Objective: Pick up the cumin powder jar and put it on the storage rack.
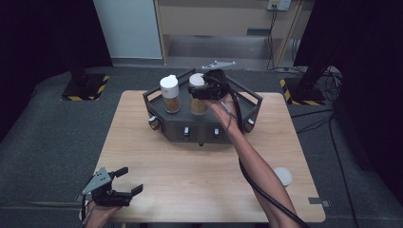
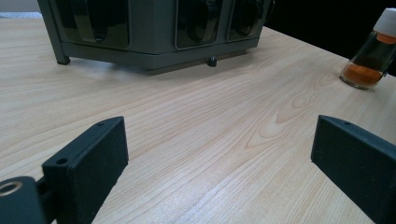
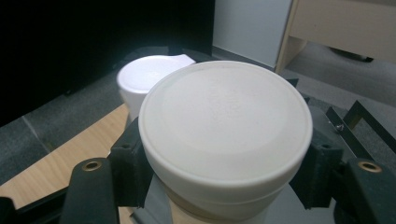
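Observation:
A dark grey rack point(image 1: 247, 111) stands at the back middle of the wooden table. On its top stands a spice jar point(image 1: 170, 93) with a white lid and brown contents. Beside it is a second white-lidded jar point(image 1: 198, 105), and my right gripper point(image 1: 203, 90) is shut on its lid. In the right gripper view the jaws clamp that lid point(image 3: 224, 121) from both sides, with the other jar's lid point(image 3: 149, 77) behind it. I cannot tell whether the held jar rests on the rack. My left gripper point(image 1: 131, 180) sits open and holding nothing at the table's front left corner.
A third jar point(image 2: 369, 53) with orange powder and a white cap stands alone on the table; from above it is the white round cap point(image 1: 283, 175) near the right edge. The rack's front point(image 2: 154, 28) has dark slots. Black cable trails along the right forearm.

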The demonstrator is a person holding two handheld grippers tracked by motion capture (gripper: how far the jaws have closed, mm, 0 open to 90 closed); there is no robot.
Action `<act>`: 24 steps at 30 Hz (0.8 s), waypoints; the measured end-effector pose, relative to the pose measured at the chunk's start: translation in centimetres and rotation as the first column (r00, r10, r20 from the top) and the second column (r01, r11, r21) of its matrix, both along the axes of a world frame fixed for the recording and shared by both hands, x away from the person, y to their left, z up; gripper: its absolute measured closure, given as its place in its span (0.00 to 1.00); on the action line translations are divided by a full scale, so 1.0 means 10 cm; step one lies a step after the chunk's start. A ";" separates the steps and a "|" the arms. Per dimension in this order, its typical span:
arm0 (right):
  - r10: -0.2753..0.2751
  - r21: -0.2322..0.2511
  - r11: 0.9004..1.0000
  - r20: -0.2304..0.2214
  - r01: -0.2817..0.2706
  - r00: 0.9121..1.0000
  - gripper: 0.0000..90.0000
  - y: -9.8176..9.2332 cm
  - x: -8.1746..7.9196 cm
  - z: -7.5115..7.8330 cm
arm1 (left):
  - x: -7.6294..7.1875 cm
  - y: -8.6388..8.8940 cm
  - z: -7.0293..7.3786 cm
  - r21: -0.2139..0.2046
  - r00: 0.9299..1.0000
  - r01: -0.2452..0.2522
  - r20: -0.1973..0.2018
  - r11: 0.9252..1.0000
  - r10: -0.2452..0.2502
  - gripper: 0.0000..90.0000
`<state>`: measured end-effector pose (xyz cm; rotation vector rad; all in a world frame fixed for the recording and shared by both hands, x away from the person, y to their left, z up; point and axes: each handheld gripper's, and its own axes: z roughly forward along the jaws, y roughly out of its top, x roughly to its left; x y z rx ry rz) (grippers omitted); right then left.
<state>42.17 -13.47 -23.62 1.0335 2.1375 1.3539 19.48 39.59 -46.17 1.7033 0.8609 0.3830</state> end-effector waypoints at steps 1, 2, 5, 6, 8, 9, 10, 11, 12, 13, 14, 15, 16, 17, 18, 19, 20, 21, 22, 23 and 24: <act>-0.006 0.000 1.000 -0.005 0.006 1.000 0.38 0.00 0.03 -0.01 | 0.00 0.00 0.00 0.001 1.000 0.001 0.001 1.000 -0.001 0.03; -0.013 -0.001 1.000 -0.010 0.013 1.000 0.38 0.01 0.05 -0.02 | 0.00 0.00 0.00 0.002 1.000 0.001 0.000 1.000 -0.001 0.03; -0.033 -0.008 0.999 -0.008 0.033 0.999 0.38 0.03 0.09 -0.07 | 0.00 0.00 0.00 0.000 1.000 0.001 0.000 1.000 -0.001 0.03; -0.039 -0.009 0.999 -0.006 0.039 0.999 0.38 0.04 0.10 -0.09 | 0.00 0.00 0.00 0.000 1.000 0.001 0.000 1.000 -0.001 0.03; -0.045 -0.014 0.999 -0.006 0.045 0.999 0.38 0.06 0.13 -0.12 | 0.00 0.00 -0.01 -0.001 1.000 0.001 0.000 1.000 -0.001 0.03; -0.049 -0.017 0.999 -0.012 0.049 0.999 0.38 0.06 0.15 -0.14 | 0.01 0.00 0.00 0.001 1.000 0.001 0.000 1.000 -0.001 0.03; -0.056 -0.015 0.998 -0.016 0.056 0.998 0.38 0.07 0.18 -0.18 | 0.01 0.00 0.00 0.002 1.000 0.001 0.000 1.000 -0.001 0.03; -0.056 -0.015 0.998 -0.016 0.056 0.998 0.38 0.07 0.18 -0.18 | 0.01 0.00 0.00 0.002 1.000 0.001 0.000 1.000 -0.001 0.03; -0.057 -0.018 0.998 -0.021 0.057 0.998 0.37 0.09 0.21 -0.21 | 0.01 0.00 0.00 0.003 1.000 0.001 0.000 1.000 -0.001 0.03; -0.057 -0.018 0.998 -0.021 0.057 0.998 0.37 0.09 0.21 -0.21 | 0.01 0.00 0.00 0.003 1.000 0.001 0.000 1.000 -0.001 0.03; -0.060 -0.020 0.998 -0.023 0.060 0.998 0.37 0.09 0.22 -0.22 | 0.01 0.00 0.00 0.003 1.000 0.001 0.000 1.000 -0.001 0.03; -0.062 -0.023 0.998 -0.025 0.061 0.998 0.38 0.10 0.24 -0.24 | 0.01 0.01 0.00 0.006 1.000 0.002 0.000 1.000 -0.002 0.03; -0.062 -0.023 0.998 -0.025 0.061 0.998 0.38 0.10 0.24 -0.24 | 0.01 0.01 0.00 0.006 1.000 0.002 0.000 1.000 -0.002 0.03; -0.063 -0.024 0.998 -0.028 0.062 0.998 0.38 0.11 0.25 -0.25 | 0.01 0.01 0.00 0.002 1.000 0.000 -0.001 1.000 0.000 0.03; -0.066 -0.028 0.998 -0.026 0.065 0.998 0.37 0.12 0.26 -0.27 | 0.01 0.01 -0.01 0.001 1.000 0.000 -0.002 1.000 0.000 0.03; -0.066 -0.028 0.998 -0.026 0.065 0.998 0.37 0.12 0.26 -0.27 | 0.01 0.01 -0.01 0.001 1.000 0.000 -0.002 1.000 0.000 0.03; -0.068 -0.031 0.997 -0.029 0.067 0.997 0.37 0.13 0.27 -0.28 | 0.01 0.01 -0.01 0.002 1.000 0.001 -0.001 1.000 -0.001 0.03; -0.068 -0.033 0.997 -0.031 0.067 0.997 0.37 0.13 0.28 -0.29 | 0.01 0.01 0.00 0.003 1.000 0.002 -0.001 1.000 -0.002 0.03; -0.068 -0.033 0.997 -0.031 0.067 0.997 0.37 0.13 0.28 -0.29 | 0.01 0.01 0.00 0.003 1.000 0.002 -0.001 1.000 -0.002 0.03; -0.070 -0.034 0.997 -0.035 0.068 0.997 0.37 0.14 0.29 -0.30 | 0.01 0.01 0.00 0.006 1.000 0.003 0.000 1.000 -0.003 0.03; -0.069 -0.035 0.997 -0.037 0.067 0.997 0.37 0.14 0.30 -0.31 | 0.01 0.00 0.00 0.003 1.000 0.001 -0.001 1.000 -0.001 0.03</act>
